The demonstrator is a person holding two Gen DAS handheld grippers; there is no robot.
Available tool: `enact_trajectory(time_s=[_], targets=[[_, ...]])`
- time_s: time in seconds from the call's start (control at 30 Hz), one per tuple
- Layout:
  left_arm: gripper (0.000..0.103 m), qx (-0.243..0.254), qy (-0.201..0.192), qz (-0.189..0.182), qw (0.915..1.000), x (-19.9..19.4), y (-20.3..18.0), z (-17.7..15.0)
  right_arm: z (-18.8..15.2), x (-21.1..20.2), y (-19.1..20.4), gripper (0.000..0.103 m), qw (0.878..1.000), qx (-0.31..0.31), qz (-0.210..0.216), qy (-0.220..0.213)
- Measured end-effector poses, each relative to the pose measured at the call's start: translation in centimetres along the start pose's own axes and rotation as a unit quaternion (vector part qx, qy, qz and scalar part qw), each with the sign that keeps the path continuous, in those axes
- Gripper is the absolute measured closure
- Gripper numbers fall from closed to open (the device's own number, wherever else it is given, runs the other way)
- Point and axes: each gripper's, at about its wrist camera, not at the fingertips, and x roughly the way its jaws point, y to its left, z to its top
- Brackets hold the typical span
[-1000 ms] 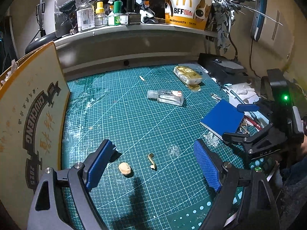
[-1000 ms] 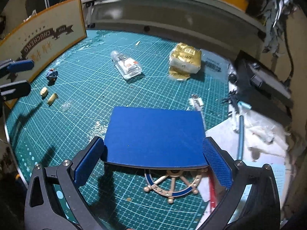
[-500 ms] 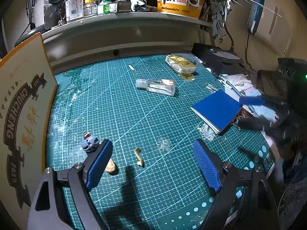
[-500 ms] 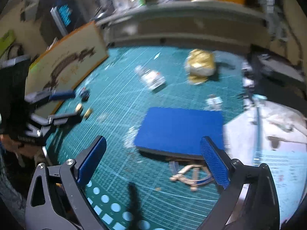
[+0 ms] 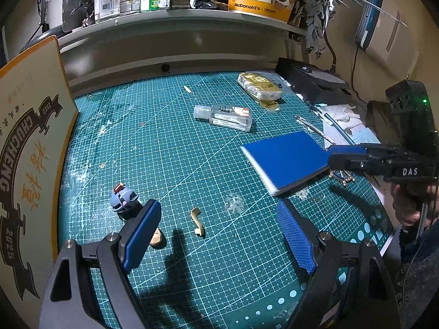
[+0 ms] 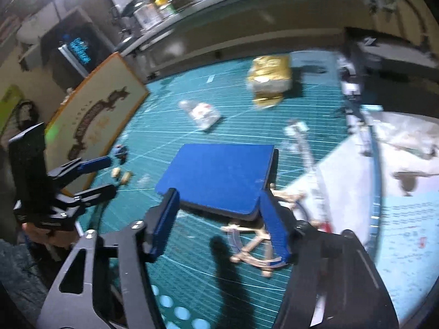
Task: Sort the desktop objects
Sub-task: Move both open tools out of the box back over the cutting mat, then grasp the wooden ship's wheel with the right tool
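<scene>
Our counter is a green gridded cutting mat (image 5: 170, 148) under a crowded shelf (image 5: 175, 19), dusted with white scrapings. On it the blue notebook (image 5: 285, 159) now sits lifted at one side: a second ago it lay flat between wide pads, and now our right gripper (image 6: 219, 205) has narrowed its jaws onto the near edge, the pads pressing the cover's two sides. We judge the pickup is under way, though blur in the right wrist view keeps us from calling the hold firm. The cover looks matte and stiff, with pale page edges along the side. Beneath its corner lies a brass-coloured ship's wheel (image 6: 255, 249), spoked and thin. Farther out, a clear flat bottle (image 5: 223, 116) and a crinkled gold packet (image 5: 259, 86) lie near the back. Our left gripper (image 5: 216, 233), jaws wide apart and holding nothing, has drawn back over a curved tan piece (image 5: 197, 220); a small grey-blue figure head (image 5: 123, 198) now shows beside its left pad.
</scene>
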Motion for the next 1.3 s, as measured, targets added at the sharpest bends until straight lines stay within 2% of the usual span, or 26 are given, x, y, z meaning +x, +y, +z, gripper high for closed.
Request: enact_trajectory(time_s=[0.07, 0.13, 0.2, 0.27, 0.43, 0.67, 1.03, 1.1, 1.17, 1.3], targets=[[0.016, 0.000, 0.001, 0.001, 1.0000, 0.1, 0.1, 0.0, 0.0, 0.4, 0.6, 0.053, 1.000, -0.012, -0.004, 0.008], [0.016, 0.003, 0.000, 0.001, 1.0000, 0.3, 0.0, 0.1, -0.2, -0.2, 0.8, 0.051, 0.999, -0.024, -0.040, -0.001], [0.016, 0.011, -0.001, 0.003, 0.9999, 0.6, -0.2, 0.1, -0.8, -1.3, 1.0, 0.042, 0.994, -0.052, -0.090, -0.017], [0.016, 0.018, 0.000, 0.004, 0.9998, 1.1, -0.5, 0.1, -1.8, -2.1, 1.1, 0.021, 0.987, -0.078, -0.141, -0.021], [0.016, 0.027, 0.010, -0.008, 0.9995, 2.7, -1.3, 0.2, -4.0, -1.8, 1.9, 0.020, 0.977, -0.111, -0.184, 0.007], [0.016, 0.034, 0.018, -0.017, 0.9991, 4.3, -2.7, 0.9, -4.0, -0.3, 2.5, 0.018, 0.978, -0.124, -0.167, 0.011], [0.016, 0.049, 0.023, -0.032, 0.9980, 5.9, -4.7, 2.2, -2.5, 0.5, 0.8, 0.013, 0.976, -0.125, -0.179, -0.002], [0.016, 0.052, 0.023, -0.033, 0.9978, 6.1, -5.0, 2.3, -2.5, 0.5, 0.9, 0.019, 0.976, -0.130, -0.175, -0.004], [0.016, 0.050, 0.023, -0.035, 0.9979, 6.2, -5.0, 2.4, -2.6, 0.3, 0.9, 0.035, 0.977, -0.132, -0.168, -0.007], [0.016, 0.040, 0.022, -0.045, 0.9980, 6.1, -4.7, 2.5, -2.7, -0.1, 0.6, 0.035, 0.981, -0.119, -0.154, -0.013]])
